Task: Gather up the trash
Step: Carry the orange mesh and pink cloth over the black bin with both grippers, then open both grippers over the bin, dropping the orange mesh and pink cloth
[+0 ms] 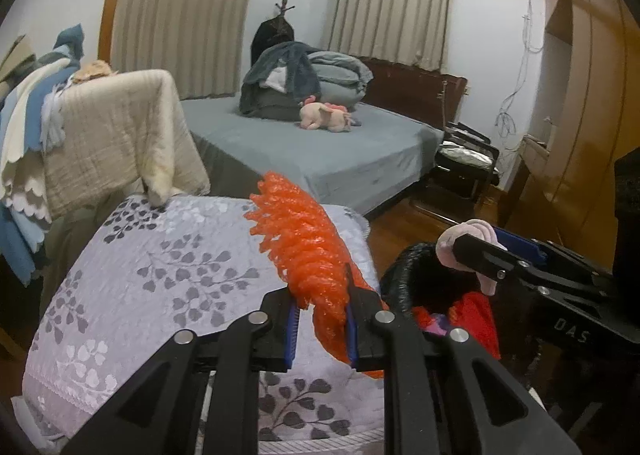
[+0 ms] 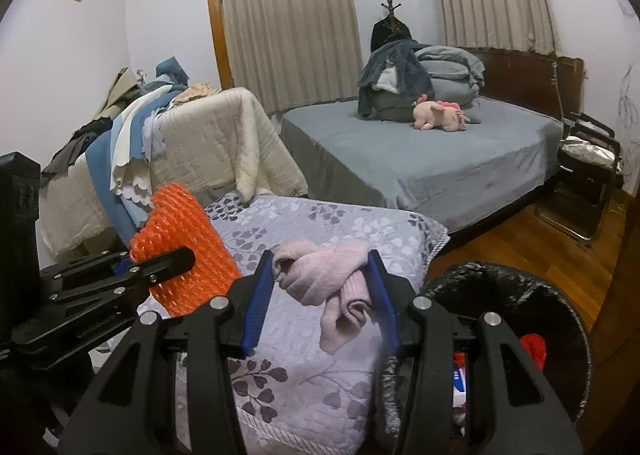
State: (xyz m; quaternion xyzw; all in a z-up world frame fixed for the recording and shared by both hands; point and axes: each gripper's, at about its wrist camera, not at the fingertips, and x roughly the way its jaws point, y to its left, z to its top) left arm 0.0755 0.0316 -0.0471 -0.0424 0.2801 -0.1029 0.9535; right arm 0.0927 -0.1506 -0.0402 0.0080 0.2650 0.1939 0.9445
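The left hand-held gripper (image 1: 320, 323) grasps orange foam netting (image 1: 304, 251); the right hand-held gripper (image 2: 324, 295) clenches a pink cloth (image 2: 332, 275). Both hang beside the bin (image 2: 560, 295), which already holds red scraps, so dropping them in is left.

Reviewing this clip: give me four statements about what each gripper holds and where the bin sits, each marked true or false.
1. The left gripper is shut on the orange foam net. True.
2. The right gripper is open and holds nothing. False: it grips a pink cloth.
3. The black-lined trash bin is on the grey bed. False: it stands on the floor, beside the leaf-print cushion.
4. A pink plush toy lies on the grey bed. True.
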